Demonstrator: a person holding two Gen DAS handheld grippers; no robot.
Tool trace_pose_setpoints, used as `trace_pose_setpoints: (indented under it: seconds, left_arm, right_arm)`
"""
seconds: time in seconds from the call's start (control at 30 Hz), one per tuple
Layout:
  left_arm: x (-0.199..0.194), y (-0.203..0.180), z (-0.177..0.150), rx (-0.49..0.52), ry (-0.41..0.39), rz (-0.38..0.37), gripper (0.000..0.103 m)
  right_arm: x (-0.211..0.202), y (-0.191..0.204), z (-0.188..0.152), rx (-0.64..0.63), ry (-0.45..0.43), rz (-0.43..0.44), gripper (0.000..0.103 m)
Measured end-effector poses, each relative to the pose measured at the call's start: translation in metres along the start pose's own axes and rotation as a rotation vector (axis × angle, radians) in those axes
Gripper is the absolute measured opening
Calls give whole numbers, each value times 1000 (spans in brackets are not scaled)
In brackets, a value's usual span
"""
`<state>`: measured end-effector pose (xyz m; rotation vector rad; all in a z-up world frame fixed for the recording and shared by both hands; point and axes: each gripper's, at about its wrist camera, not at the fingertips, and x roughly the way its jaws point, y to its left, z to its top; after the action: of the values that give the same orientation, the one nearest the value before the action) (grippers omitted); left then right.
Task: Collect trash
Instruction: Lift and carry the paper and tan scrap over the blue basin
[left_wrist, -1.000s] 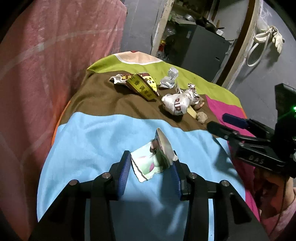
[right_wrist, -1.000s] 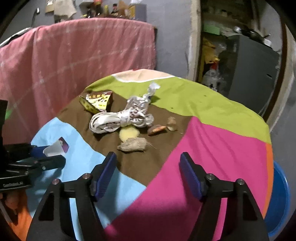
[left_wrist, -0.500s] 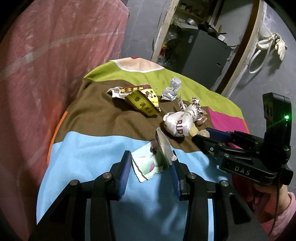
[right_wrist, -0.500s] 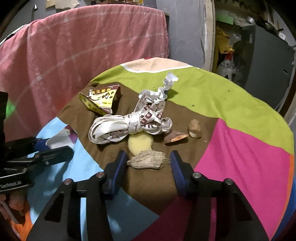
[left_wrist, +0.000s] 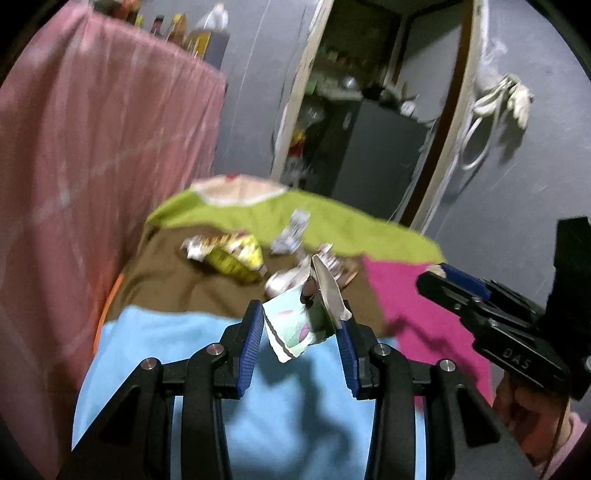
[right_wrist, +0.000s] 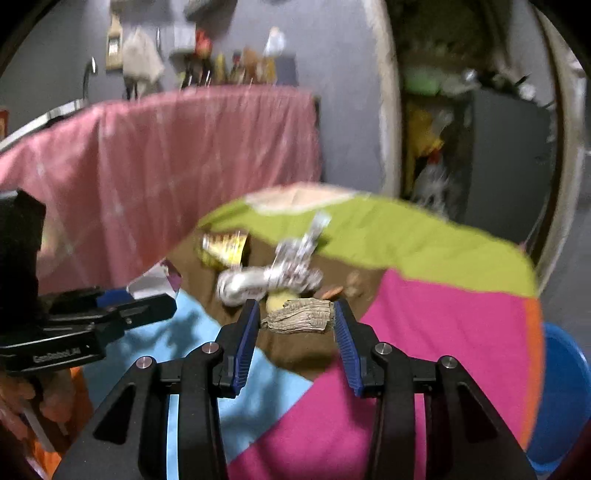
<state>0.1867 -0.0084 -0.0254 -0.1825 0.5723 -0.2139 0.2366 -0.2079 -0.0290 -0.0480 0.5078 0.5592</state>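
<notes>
Your left gripper (left_wrist: 300, 325) holds a torn paper wrapper (left_wrist: 295, 325) above the table's (right_wrist: 461, 325) near blue edge. Your right gripper (right_wrist: 295, 325) pinches a brown fibrous scrap (right_wrist: 297, 316) over the middle. Left on the brown band toward the far edge: a yellow packet (right_wrist: 225, 245) and a crumpled white wrapper (right_wrist: 273, 277). A blue bin (right_wrist: 561, 398) sits beside the table's right edge.
</notes>
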Motion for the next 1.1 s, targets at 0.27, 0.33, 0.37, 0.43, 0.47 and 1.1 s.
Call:
trace_pose_setpoints:
  seconds: [0.27,0.33,0.37,0.43,0.47,1.1]
  left_arm:
    - [-26,-53,27,61,-209,-59,34]
    - [-30,-65,36,78,-262,-72,34]
    - [-33,-74,40,86,-294,-82,34]
    - [-36,-85,46,93,-336,-106,34]
    - [-36,-94,50,99,-359,-120,34]
    - [-12,-238,64,214,-523,-306,35]
  right_arm:
    - [-85,-6,19,-39,-270,-159,39]
    - [-103,-9,23,-45,-327,-197,39]
    - [-111,-10,24,-48,-354,-219,39]
    - [-130,-14,26,-57,-406,-263,39]
    - [-138,-15,27,-62,-432,-286,39]
    - [-231,-104,6,-71,-616,-622,39]
